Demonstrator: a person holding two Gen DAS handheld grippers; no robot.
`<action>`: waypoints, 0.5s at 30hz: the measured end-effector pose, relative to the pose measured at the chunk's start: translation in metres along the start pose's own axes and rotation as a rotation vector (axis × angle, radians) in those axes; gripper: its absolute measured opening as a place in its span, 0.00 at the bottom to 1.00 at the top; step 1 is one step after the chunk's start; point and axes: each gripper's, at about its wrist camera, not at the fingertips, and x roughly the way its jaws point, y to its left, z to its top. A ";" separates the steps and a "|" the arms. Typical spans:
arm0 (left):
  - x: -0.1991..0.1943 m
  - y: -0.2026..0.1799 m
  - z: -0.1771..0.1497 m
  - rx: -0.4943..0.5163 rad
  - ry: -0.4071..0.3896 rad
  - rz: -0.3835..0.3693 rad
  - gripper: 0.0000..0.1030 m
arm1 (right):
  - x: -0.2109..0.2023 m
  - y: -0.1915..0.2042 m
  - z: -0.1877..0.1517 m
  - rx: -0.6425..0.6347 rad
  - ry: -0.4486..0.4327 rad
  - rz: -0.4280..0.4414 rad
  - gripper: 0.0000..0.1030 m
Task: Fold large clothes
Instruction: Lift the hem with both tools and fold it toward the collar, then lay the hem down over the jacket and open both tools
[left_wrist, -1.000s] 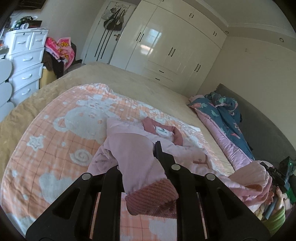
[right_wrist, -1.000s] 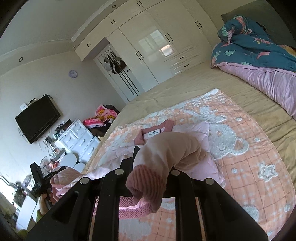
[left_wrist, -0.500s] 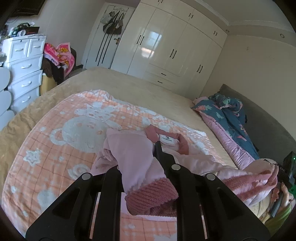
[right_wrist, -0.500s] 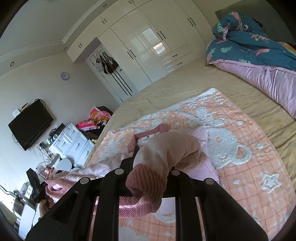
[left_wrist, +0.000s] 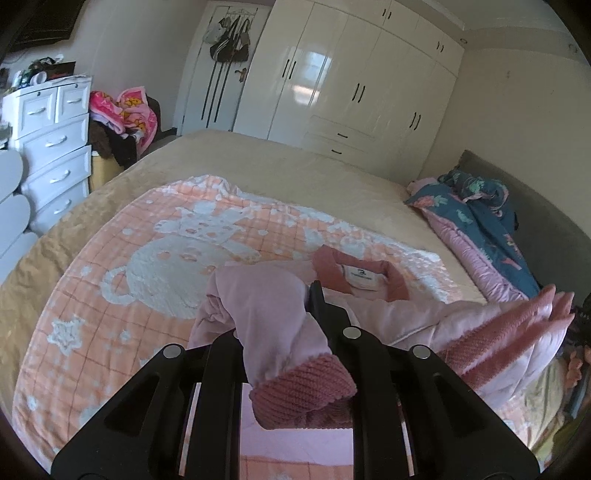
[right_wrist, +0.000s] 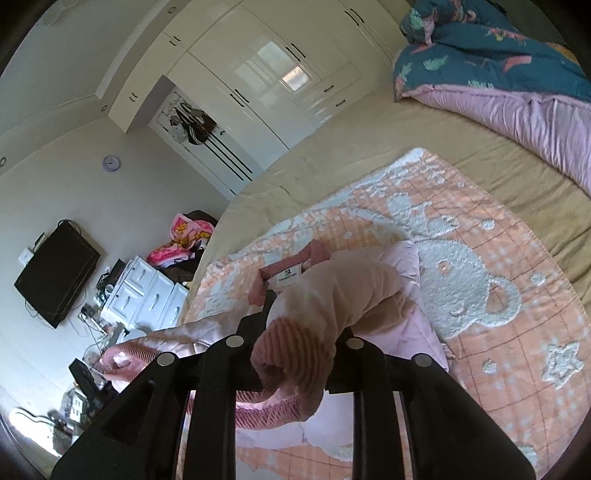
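Observation:
A pale pink jacket (left_wrist: 391, 317) lies on an orange cartoon blanket (left_wrist: 147, 266) on the bed. Its darker collar with a white label (left_wrist: 360, 275) faces me. My left gripper (left_wrist: 291, 306) is shut on one sleeve (left_wrist: 273, 314), and the ribbed cuff (left_wrist: 303, 391) hangs back over the jaws. My right gripper (right_wrist: 299, 310) holds the other sleeve (right_wrist: 343, 288) just short of the collar (right_wrist: 288, 273). Its jaws are opening, with the sleeve still between them and the cuff (right_wrist: 291, 354) drooping over them. Both inner fingertips are hidden by cloth.
A blue and pink quilt (left_wrist: 480, 221) is bunched along the bed's head end. White wardrobes (left_wrist: 351, 74) stand beyond the bed. A white chest of drawers (left_wrist: 51, 147) and a pile of clothes (left_wrist: 125, 114) are at its side. A television (right_wrist: 55, 273) hangs on the wall.
Both grippers have carried their sleeves forward over the jacket toward the collar, which now looks nearer. The right wrist view has rolled somewhat.

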 end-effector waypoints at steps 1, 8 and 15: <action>0.003 0.000 0.000 0.002 0.003 0.004 0.08 | 0.004 -0.002 0.002 0.015 0.008 0.003 0.21; 0.029 0.003 -0.002 0.016 0.033 0.033 0.08 | 0.011 -0.008 0.015 0.074 -0.023 0.100 0.69; 0.048 0.007 -0.003 0.010 0.056 0.044 0.12 | 0.007 -0.018 0.012 0.015 -0.121 0.079 0.84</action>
